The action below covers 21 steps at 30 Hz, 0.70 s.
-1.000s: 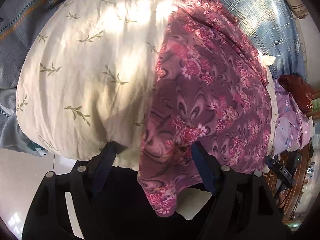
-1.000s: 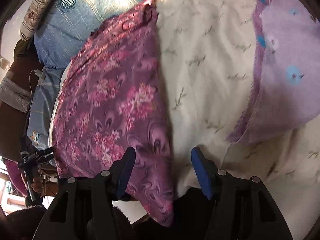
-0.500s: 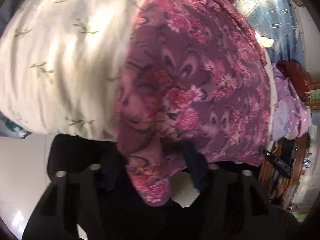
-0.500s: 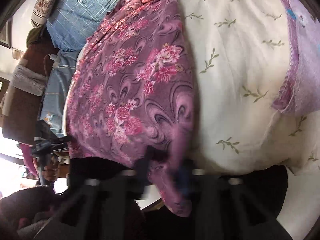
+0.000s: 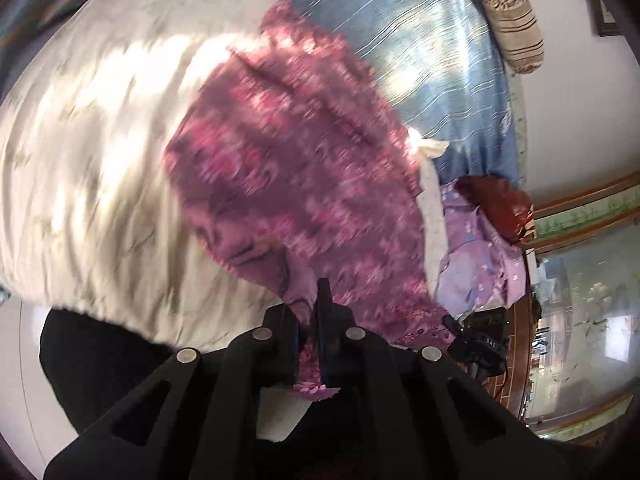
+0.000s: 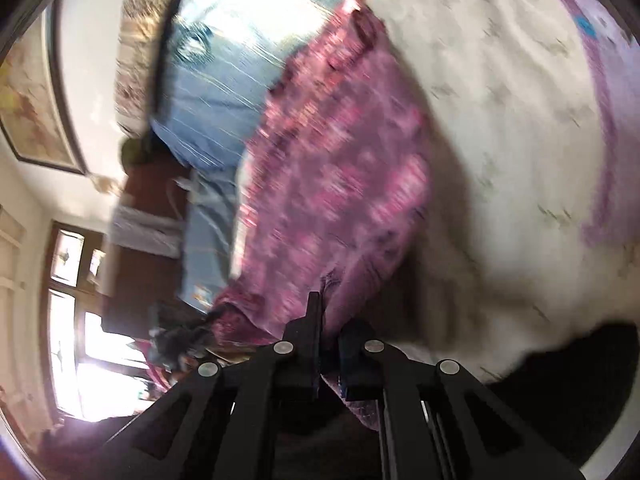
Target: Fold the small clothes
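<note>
A purple garment with a pink flower print (image 5: 296, 168) lies stretched over a cream leaf-print bedcover (image 5: 92, 152). My left gripper (image 5: 310, 320) is shut on the garment's near edge, and cloth hangs out below its jaws. In the right wrist view the same garment (image 6: 332, 184) runs away from my right gripper (image 6: 326, 320), which is shut on another part of its near edge. Both views are motion-blurred.
A blue striped blanket (image 5: 420, 52) and a striped bolster (image 5: 508, 12) lie at the far end. A lilac garment (image 5: 476, 264) sits at the bed's right side, also seen in the right wrist view (image 6: 600, 92). Dark red cloth (image 5: 496, 204), wooden furniture and a window (image 6: 72, 320) lie beyond.
Both grippers went from open around the garment's near edge to shut on it. Both have since swung, and the garment's near edge is pulled up.
</note>
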Motion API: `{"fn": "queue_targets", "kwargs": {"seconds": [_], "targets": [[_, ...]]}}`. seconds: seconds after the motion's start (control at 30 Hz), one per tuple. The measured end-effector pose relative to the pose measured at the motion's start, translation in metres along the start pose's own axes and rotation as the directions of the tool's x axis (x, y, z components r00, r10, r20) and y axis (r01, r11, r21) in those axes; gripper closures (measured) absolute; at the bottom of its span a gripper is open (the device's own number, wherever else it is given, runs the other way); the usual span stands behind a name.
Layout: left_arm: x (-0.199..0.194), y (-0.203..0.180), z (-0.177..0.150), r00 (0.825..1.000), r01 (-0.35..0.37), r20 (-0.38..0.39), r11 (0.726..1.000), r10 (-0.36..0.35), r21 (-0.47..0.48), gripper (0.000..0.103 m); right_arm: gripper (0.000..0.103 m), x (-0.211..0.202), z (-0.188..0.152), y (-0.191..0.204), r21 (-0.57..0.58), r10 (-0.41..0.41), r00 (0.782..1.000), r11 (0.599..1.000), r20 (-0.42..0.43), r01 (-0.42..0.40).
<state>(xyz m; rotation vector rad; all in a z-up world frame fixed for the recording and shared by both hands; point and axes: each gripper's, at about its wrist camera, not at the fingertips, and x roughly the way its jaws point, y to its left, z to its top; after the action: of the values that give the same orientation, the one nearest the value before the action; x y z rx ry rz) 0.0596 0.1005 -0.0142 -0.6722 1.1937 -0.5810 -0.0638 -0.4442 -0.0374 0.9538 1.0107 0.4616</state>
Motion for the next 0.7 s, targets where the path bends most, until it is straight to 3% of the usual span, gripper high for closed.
{"fn": "queue_targets", "kwargs": {"seconds": [0.07,0.2,0.3,0.37,0.43,0.47,0.53,0.57,0.67,0.7], "targets": [[0.004,-0.010,0.024,1.000,0.024,0.015,1.000,-0.024,0.011,0.099,0.098,0.001,0.017,0.009,0.006,0.054,0.998,0.998,0.031,-0.055],[0.022,-0.029,0.079,0.999,0.005,0.045,0.999,-0.007,0.037,0.099,0.098,0.012,0.067,0.029,0.002,0.179,0.980,0.984,0.090,-0.180],[0.037,-0.046,0.141,0.996,-0.031,0.081,0.998,0.026,0.063,0.099,0.098,0.024,0.116,0.048,-0.027,0.226,0.965,0.974,0.134,-0.224],[0.047,-0.059,0.194,0.989,-0.044,0.145,0.998,0.036,0.052,0.098,0.098,0.032,0.163,0.063,-0.051,0.246,0.949,0.969,0.195,-0.241],[0.064,-0.068,0.249,0.971,-0.151,0.195,0.988,0.139,0.045,0.095,0.093,0.035,0.204,0.069,-0.049,0.197,0.935,0.980,0.296,-0.191],[0.074,-0.064,0.270,0.962,-0.206,0.183,0.979,0.202,0.005,0.094,0.091,0.040,0.231,0.067,-0.031,0.095,0.927,0.995,0.362,-0.090],[0.086,-0.048,0.301,0.955,-0.256,0.128,0.963,0.266,-0.089,0.094,0.081,0.048,0.269,0.056,0.037,-0.116,0.912,0.993,0.393,0.110],[0.084,-0.042,0.304,0.957,-0.249,0.126,0.962,0.262,-0.114,0.094,0.081,0.052,0.280,0.046,0.091,-0.171,0.907,0.985,0.384,0.147],[0.063,-0.033,0.289,0.958,-0.223,0.168,0.972,0.232,-0.073,0.086,0.077,0.049,0.274,0.031,0.104,-0.118,0.918,0.991,0.379,0.085],[0.057,-0.031,0.279,0.959,-0.211,0.181,0.975,0.219,-0.061,0.074,0.069,0.048,0.266,0.031,0.079,-0.122,0.918,0.992,0.378,0.099]]}}
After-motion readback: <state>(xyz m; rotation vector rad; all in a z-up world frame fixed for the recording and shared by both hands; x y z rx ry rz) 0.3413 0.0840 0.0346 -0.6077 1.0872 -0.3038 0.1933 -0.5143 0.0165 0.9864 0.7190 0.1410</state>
